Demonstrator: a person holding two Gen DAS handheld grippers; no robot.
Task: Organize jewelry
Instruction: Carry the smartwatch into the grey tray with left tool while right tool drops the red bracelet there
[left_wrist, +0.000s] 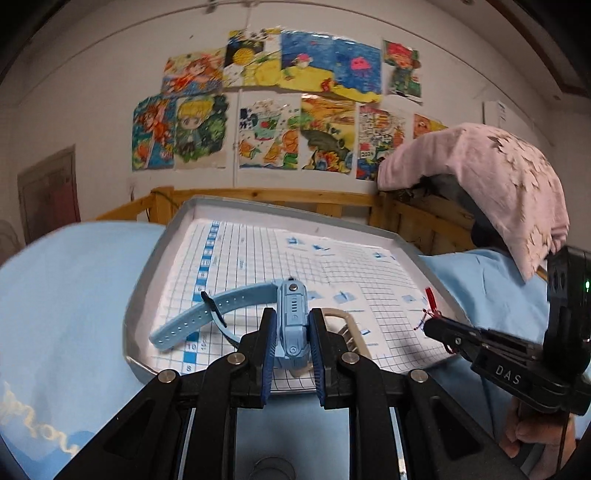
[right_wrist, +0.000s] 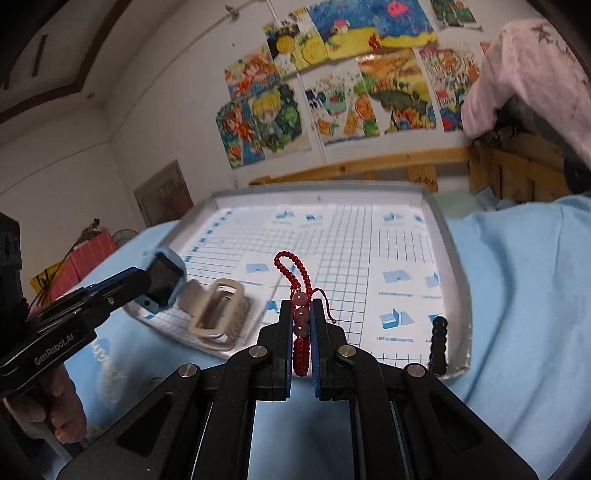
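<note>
Over the tray's (left_wrist: 147, 280) near edge: left gripper (left_wrist: 291, 338) clamps watch (left_wrist: 291, 314), strap trailing left; right gripper (right_wrist: 300, 332) pinches red bracelet (right_wrist: 301, 314), lengthwise.

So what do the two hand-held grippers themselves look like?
Both are black with blue ribbed finger pads and silver pivot rivets. The left hand-held gripper carries "GenRoboLAI" in white on its side; the right hand-held gripper carries "DAS" and a green light. A bare hand holds the left one; no sleeves show.

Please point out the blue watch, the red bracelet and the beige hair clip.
blue watch (left_wrist: 291, 325): left wrist view, on its case.
red bracelet (right_wrist: 302, 314): right wrist view, middle bead.
beige hair clip (right_wrist: 218, 314): right wrist view, its frame.
</note>
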